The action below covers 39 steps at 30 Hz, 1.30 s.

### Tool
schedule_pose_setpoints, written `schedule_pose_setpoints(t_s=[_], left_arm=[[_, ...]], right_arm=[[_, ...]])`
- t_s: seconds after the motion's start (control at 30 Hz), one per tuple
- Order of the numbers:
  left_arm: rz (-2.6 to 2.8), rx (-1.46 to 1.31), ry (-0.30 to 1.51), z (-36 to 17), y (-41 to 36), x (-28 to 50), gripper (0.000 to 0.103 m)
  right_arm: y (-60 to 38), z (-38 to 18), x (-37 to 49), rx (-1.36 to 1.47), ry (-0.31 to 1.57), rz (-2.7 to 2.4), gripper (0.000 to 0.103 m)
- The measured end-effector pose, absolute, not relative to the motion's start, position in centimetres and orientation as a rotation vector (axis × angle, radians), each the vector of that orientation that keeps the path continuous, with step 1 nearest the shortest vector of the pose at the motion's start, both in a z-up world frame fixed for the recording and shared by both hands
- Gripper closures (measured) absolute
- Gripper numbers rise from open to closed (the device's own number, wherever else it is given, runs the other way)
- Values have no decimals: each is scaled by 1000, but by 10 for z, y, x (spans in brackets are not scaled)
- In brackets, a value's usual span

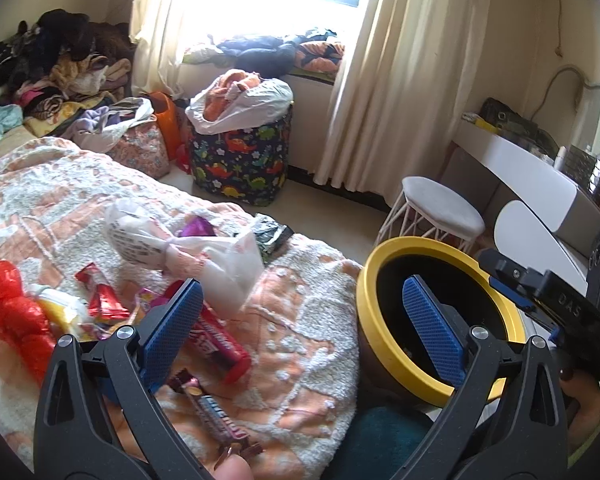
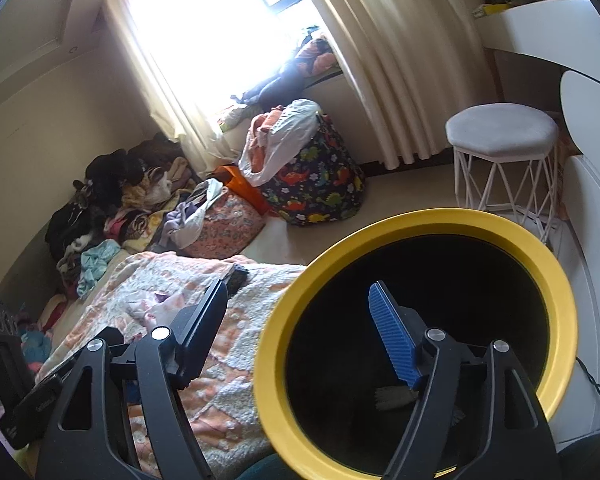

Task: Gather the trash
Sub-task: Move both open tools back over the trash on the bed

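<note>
Both grippers hang over the bed edge, jaws wide apart, nothing held. Left gripper (image 1: 302, 326) straddles the gap between the trash pile and the yellow-rimmed bin (image 1: 436, 316): its left pad sits over the wrappers, its right pad (image 1: 434, 330) shows against the bin's dark opening. Right gripper (image 2: 300, 332) is above the same bin (image 2: 416, 344); its right pad hangs over the dark interior, the left finger is outside the rim over the bedspread (image 2: 220, 384). Trash lies on the orange-white bedspread (image 1: 300, 320): knotted white plastic bag (image 1: 188, 248), red crumpled plastic (image 1: 16, 312), small red wrapper (image 1: 102, 292), yellow-white wrapper (image 1: 62, 310), long red snack wrapper (image 1: 220, 344) under the left pad, dark chocolate-bar wrapper (image 1: 216, 416) nearest the camera, black foil packet (image 1: 274, 234) at the bed's far edge. Something pale lies at the bin bottom, can't tell what. Further back: dinosaur-print hamper (image 1: 240, 160), white stool (image 1: 440, 208), clothes pile (image 1: 48, 60) by the wall.
</note>
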<state>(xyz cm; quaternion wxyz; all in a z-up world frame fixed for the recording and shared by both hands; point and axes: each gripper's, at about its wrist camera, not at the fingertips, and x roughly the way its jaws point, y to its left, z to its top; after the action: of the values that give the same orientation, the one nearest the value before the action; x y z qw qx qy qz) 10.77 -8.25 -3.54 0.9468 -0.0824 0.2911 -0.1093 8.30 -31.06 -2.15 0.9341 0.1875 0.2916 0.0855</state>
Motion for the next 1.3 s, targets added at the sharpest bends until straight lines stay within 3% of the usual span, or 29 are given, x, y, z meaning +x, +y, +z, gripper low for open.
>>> schedule_pose_setpoints(t_s=[1.3], left_arm=[[18, -347, 483, -24, 57, 83, 11]], right_arm=[[-166, -7, 100, 144, 641, 468, 11]])
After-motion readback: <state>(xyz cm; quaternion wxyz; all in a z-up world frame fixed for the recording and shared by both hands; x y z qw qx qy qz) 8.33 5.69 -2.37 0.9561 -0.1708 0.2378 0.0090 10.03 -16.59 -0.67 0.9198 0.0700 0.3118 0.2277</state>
